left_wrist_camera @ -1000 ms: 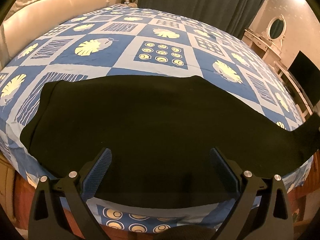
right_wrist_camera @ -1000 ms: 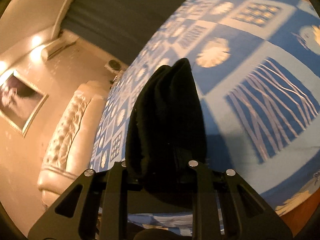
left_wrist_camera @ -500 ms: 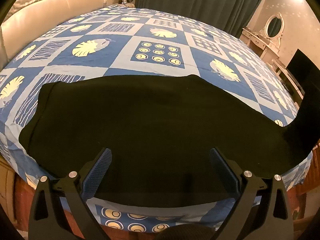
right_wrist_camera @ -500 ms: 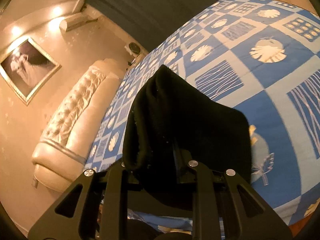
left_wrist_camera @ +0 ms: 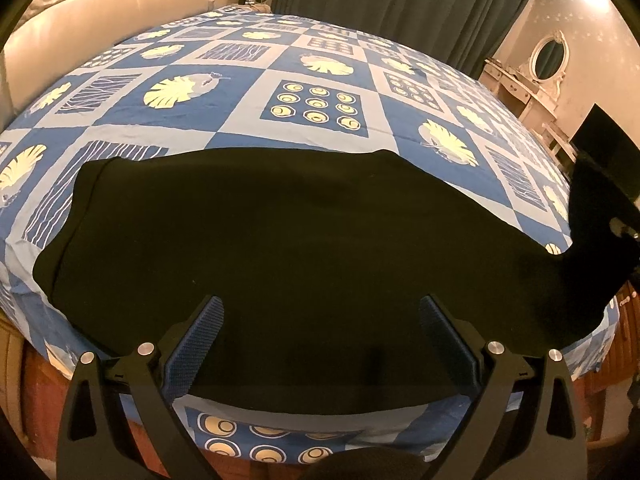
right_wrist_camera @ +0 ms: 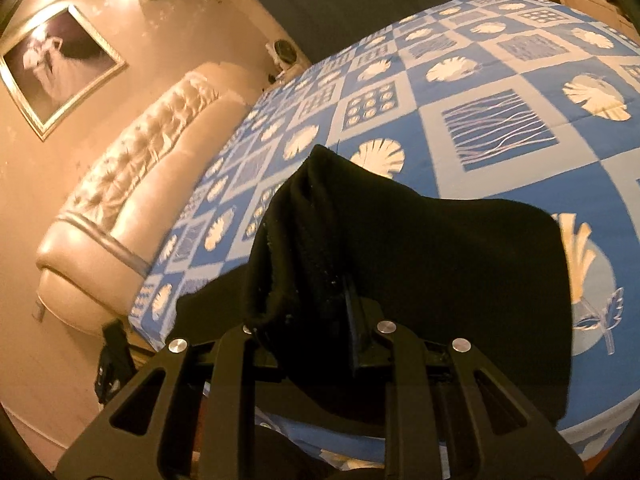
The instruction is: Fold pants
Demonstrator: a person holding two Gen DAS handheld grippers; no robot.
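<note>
Black pants flat on bed; right hand-held gripper pinches leg end, left hand-held gripper spread above.

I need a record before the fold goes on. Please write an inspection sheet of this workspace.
Surface: bed with blue patterned cover.
Job's things: black pants spread flat near the front edge; one end lifted off the bed at the right.
Clutter: nothing seen.
Grippers: left hand-held gripper open above the pants, holding nothing; right hand-held gripper shut on the raised pants end.
Cables: nothing seen.
Surroundings: padded headboard, dark curtain, dressing table with oval mirror, framed picture.
</note>
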